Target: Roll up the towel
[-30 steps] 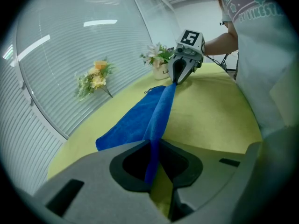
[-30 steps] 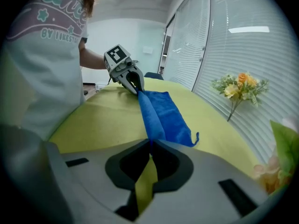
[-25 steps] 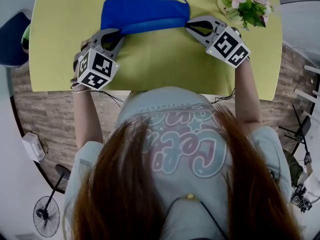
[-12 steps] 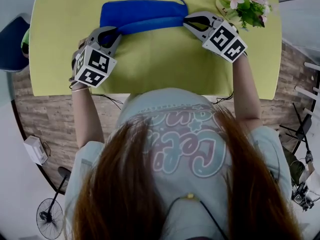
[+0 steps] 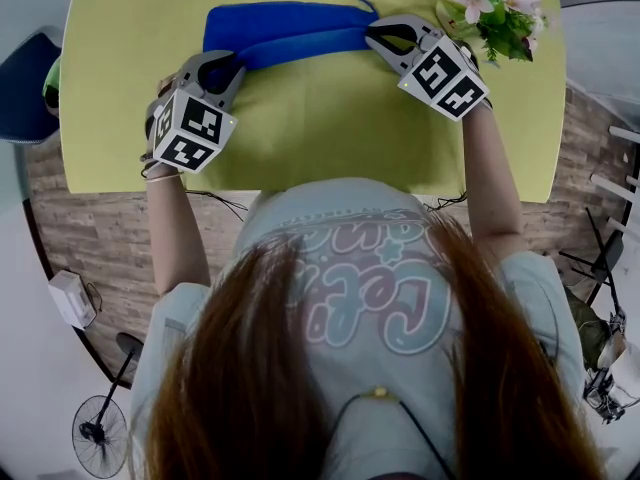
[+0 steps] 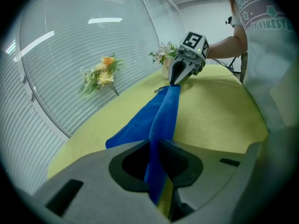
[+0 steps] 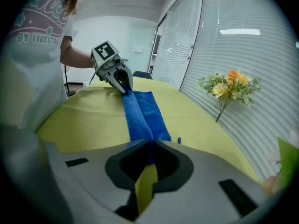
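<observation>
A blue towel (image 5: 285,30) lies folded lengthwise across the far half of the yellow-green table (image 5: 300,128). My left gripper (image 5: 228,66) is shut on the towel's near left corner, and the cloth (image 6: 163,120) passes between its jaws. My right gripper (image 5: 378,36) is shut on the near right corner, where the towel (image 7: 140,113) runs away from its jaws toward the other gripper (image 7: 122,84). The near edge is lifted into a ridge stretched between the two grippers. A small loop tag (image 5: 367,4) sticks out at the towel's far right corner.
A vase of pink and white flowers (image 5: 495,3) stands at the table's far right corner, close to my right gripper. A sprig of orange flowers (image 6: 102,76) leans on the curved blind wall beyond the table. A dark chair (image 5: 25,78) sits at the left.
Both grippers have carried the towel's near edge a little farther away from the person, and the right one has shifted slightly left. The grips are unchanged.
</observation>
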